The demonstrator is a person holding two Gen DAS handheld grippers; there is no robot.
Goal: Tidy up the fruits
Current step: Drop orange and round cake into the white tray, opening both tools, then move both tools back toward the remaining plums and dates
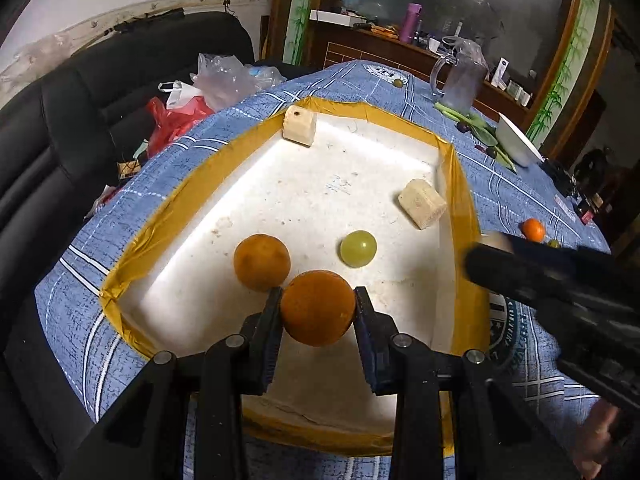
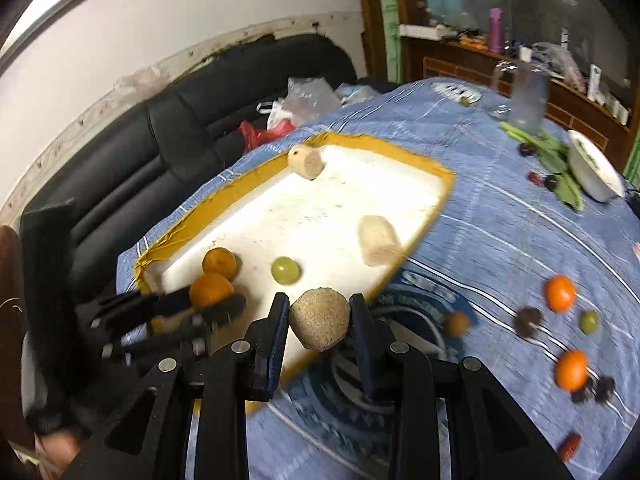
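The left gripper (image 1: 317, 300) clamps an orange (image 1: 317, 307) low over the white tray (image 1: 448, 184), just beside a second orange (image 1: 261, 261) near a green grape (image 1: 358, 248), likely grouping like with like. The right gripper (image 2: 319, 312) pinches a tan, rough-skinned round fruit (image 2: 319, 317), possibly a longan through the blur, above the tray's near edge, apparently heading in

Your left gripper (image 1: 318, 312) and right gripper (image 2: 319, 322): black linkage frames, silver pivot screws, dark blue pads (image 1: 269, 350).
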